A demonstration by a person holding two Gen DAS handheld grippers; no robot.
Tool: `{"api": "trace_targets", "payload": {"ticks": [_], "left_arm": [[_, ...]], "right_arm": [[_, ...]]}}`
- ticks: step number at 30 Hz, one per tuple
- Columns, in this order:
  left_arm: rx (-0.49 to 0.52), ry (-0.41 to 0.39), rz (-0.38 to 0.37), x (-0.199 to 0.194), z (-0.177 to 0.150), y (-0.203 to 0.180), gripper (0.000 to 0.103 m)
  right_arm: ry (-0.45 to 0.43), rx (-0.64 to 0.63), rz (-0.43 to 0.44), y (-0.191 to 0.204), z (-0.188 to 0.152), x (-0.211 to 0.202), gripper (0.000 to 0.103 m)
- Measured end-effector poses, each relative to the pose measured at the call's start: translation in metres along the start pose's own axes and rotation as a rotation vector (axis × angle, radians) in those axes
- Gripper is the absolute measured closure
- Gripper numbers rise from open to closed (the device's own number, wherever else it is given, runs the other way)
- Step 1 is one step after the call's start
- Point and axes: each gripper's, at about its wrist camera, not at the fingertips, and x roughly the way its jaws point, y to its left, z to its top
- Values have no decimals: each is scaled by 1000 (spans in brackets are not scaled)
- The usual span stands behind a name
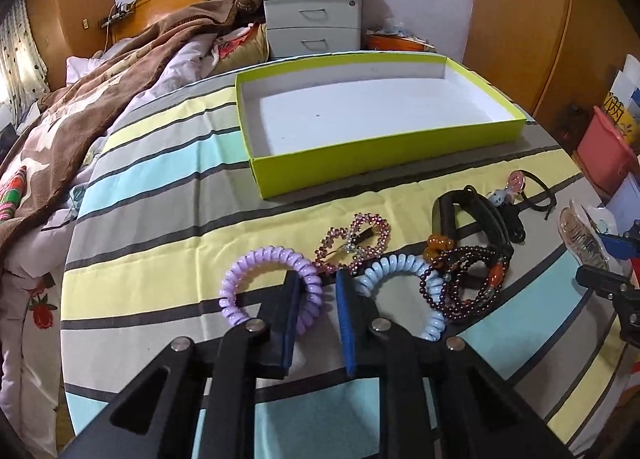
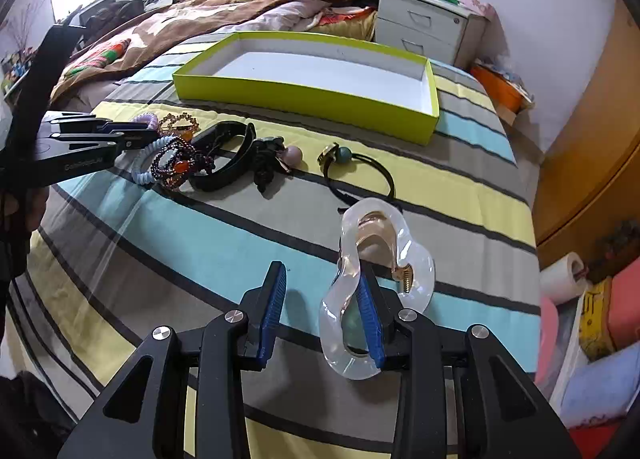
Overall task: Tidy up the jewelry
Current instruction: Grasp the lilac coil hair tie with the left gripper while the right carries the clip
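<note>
My left gripper point(image 1: 319, 279) is open, its fingers between a purple spiral hair tie point(image 1: 256, 279) and a light blue spiral hair tie point(image 1: 400, 271); the left finger lies over the purple tie. A pink rhinestone clip point(image 1: 354, 241), dark bead bracelets point(image 1: 466, 283) and a black band point(image 1: 476, 215) lie near. A lime green box point(image 1: 360, 151) point(image 2: 304, 93) with a white inside stands empty beyond. My right gripper point(image 2: 320, 279) is open; a clear hair claw point(image 2: 372, 259) lies on the cloth around its right finger. My left gripper also shows in the right wrist view point(image 2: 148, 137).
The striped cloth point(image 2: 200, 243) covers the table. A black elastic with a bead point(image 2: 352, 167) and a black flower tie point(image 2: 268, 163) lie mid-table. A bed with a brown blanket point(image 1: 100, 107) is to the left, a grey nightstand point(image 1: 312, 23) behind, pink bins point(image 1: 604, 151) right.
</note>
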Motion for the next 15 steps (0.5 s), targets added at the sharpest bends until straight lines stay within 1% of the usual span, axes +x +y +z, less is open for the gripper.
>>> {"api": "trace_targets", "payload": {"ticks": [2,6,7,10,14,15], "left_arm": [[0,5,2,-1,0,0,89],[-13,11,2,-1,-1,1,90],[-13,10,5,-1,-1,1,90],[-2,8,24,0,0,-1,89],[1,14,44,0,1,-3,89],[0,17,45,0,2,-3,89]], "right_arm": [[4,-13,-16,2,-2,1,66],[-7,-11,-30,2,-4,2,68],[-7,-15,-41,3,-4,3,71],[-14,-29,-62,5,-5,3,75],[-28,-20,-71,3,-6,2,90],[-29,-15,-65,2,-6,1,90]]}}
